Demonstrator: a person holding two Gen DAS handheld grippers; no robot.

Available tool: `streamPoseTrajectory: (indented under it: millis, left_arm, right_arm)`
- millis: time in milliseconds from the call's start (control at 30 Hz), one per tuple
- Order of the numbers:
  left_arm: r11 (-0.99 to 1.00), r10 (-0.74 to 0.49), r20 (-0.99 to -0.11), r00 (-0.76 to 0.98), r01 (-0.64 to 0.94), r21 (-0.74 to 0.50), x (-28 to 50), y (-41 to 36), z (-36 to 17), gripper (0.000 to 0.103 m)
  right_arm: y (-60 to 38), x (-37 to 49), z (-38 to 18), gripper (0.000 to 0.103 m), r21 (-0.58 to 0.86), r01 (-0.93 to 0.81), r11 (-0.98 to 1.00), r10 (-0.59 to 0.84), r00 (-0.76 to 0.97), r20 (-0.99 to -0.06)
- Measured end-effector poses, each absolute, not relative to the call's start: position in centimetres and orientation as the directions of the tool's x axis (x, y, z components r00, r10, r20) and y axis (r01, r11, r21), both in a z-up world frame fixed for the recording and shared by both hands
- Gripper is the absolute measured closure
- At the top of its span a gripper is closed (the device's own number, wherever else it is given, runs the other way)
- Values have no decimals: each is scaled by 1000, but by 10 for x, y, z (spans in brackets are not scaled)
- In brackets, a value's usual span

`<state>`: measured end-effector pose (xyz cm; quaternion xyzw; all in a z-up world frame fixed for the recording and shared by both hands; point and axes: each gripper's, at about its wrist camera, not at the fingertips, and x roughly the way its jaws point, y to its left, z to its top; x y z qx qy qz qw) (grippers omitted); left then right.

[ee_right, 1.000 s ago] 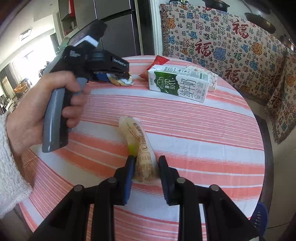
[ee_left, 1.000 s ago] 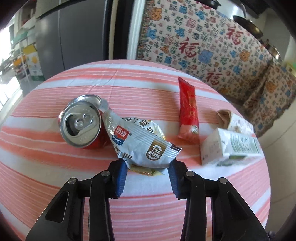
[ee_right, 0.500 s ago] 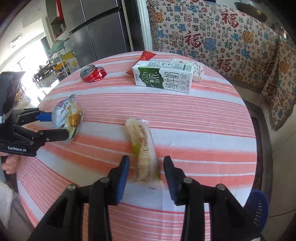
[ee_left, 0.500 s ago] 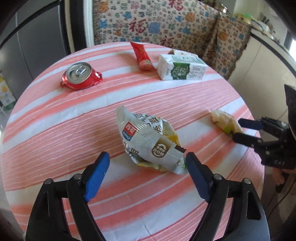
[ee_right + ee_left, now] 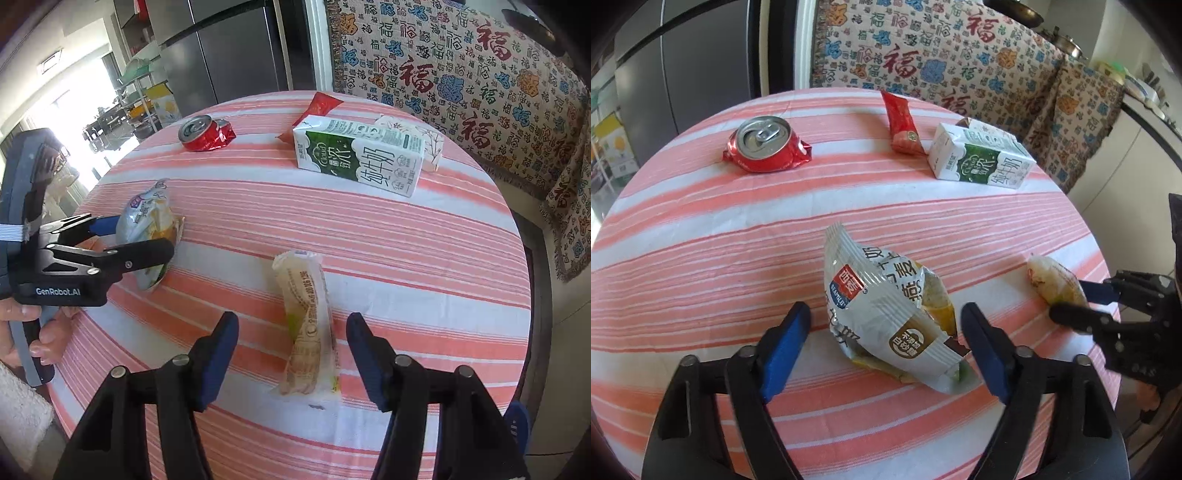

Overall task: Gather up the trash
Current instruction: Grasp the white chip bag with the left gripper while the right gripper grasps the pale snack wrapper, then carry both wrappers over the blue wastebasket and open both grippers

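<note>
A crumpled silver snack bag [image 5: 886, 314] lies on the striped round table [image 5: 701, 258] between the wide-open fingers of my left gripper [image 5: 882, 347]; the bag also shows in the right wrist view [image 5: 147, 229]. A long pale wrapper [image 5: 308, 325] lies between the open fingers of my right gripper [image 5: 291, 347], also seen in the left wrist view [image 5: 1052, 284]. Farther back lie a crushed red can [image 5: 764, 146], a red sachet [image 5: 901, 122] and a green-and-white milk carton [image 5: 982, 157].
A patterned cloth [image 5: 960, 55] hangs behind the table. A grey fridge [image 5: 229, 55] stands at the back left. A small white box [image 5: 417, 140] lies behind the carton. The table edge curves close on the right.
Both grippers have opened wide. The left one pulled the snack bag back from the can to the table's near side and let it go. The right one released the pale wrapper.
</note>
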<state>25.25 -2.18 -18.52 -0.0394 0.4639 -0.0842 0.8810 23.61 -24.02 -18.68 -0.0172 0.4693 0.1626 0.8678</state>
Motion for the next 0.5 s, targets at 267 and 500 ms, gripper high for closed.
streamPoseTrajectory:
  millis: [267, 500]
  left_arm:
    - [963, -252, -794, 553, 220, -153, 234, -34, -171, 69]
    - [948, -286, -799, 529, 278, -155, 219, -65, -168, 72]
  right_arm:
    - [-257, 229, -172, 85, 174, -233, 957, 275, 529, -803]
    - [-279, 218, -171, 85, 201, -192, 961, 274, 536, -799]
